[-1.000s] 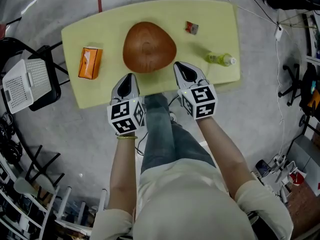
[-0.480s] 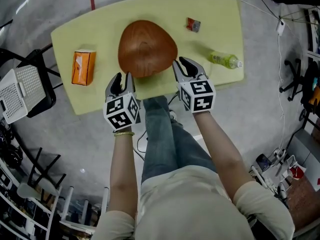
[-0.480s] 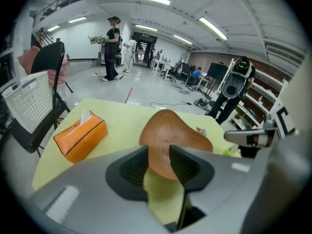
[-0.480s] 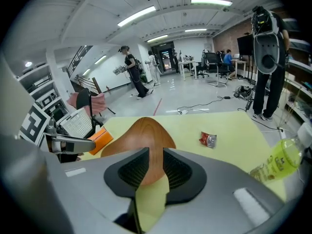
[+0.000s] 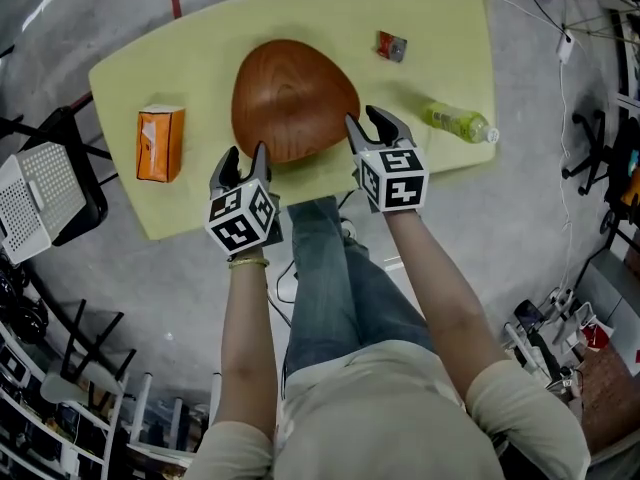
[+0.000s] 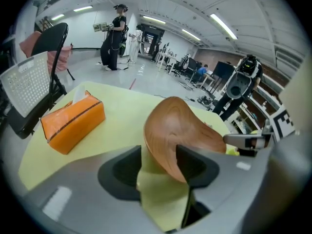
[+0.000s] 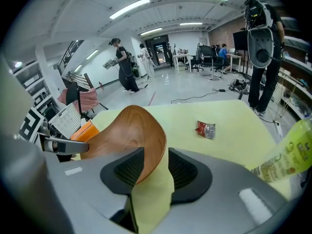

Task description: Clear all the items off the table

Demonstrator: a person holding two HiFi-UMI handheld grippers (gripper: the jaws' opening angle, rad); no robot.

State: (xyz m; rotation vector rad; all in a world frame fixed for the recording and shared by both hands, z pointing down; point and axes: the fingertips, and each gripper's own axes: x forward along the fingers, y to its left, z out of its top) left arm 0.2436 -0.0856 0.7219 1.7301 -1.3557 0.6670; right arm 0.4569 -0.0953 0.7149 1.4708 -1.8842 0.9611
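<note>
- Down come both grippers since a second ago, and they now sit at the near rim of the wooden bowl (image 5: 295, 93), one on each side
- That bowl rests upright in the middle of the yellow-green table (image 5: 430, 28), nearer the person's edge than the far one
- Left gripper (image 5: 245, 158) has just been opening its jaws; they stand apart with the bowl's near-left rim between them, tabletop showing in the gap by the other pad, so no squeeze on the wood
- Right gripper (image 5: 368, 123) has just been opening too, and its jaws are spread wide; the near-right rim slots between them, close to one pad, with bare table beside the other, and nothing is clamped
- Orange tissue box (image 5: 160, 143) lies to the left of the bowl, clear of it
- Small red snack packet (image 5: 391, 45) lies beyond the bowl to the right, towards the far edge
- Green bottle (image 5: 458, 122) lies on its side at the table's right edge, cap pointing outwards
- White basket (image 5: 45, 203) sits on a black chair just off the table's left end
</note>
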